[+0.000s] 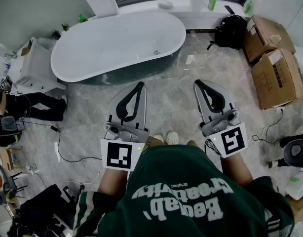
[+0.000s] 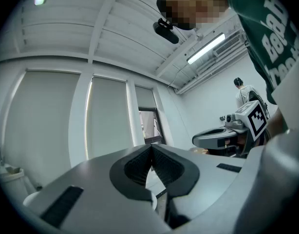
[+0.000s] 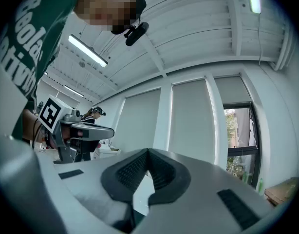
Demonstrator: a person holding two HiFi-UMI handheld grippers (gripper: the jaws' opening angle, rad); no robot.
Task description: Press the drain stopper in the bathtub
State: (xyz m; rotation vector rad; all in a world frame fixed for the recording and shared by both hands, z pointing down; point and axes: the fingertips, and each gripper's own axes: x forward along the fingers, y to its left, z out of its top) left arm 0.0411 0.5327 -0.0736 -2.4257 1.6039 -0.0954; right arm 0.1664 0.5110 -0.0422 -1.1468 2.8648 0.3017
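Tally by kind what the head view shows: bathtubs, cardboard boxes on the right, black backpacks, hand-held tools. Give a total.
Bathtub: 1
Cardboard boxes: 2
Black backpack: 1
Tools, left tool and right tool: 2
Total: 6

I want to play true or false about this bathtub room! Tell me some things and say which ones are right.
1. The left gripper has its jaws closed together with nothing between them. True.
2. The right gripper is pressing the drain stopper. False: it is held over the floor, well apart from the stopper, jaws shut and empty.
3. The bathtub is full of bubbly water. False: it looks dry and bare, with only the stopper showing inside.
4. Cardboard boxes stand on the floor at the person's right. True.
5. The black backpack lies inside the bathtub. False: it sits on the floor past the tub's right end.
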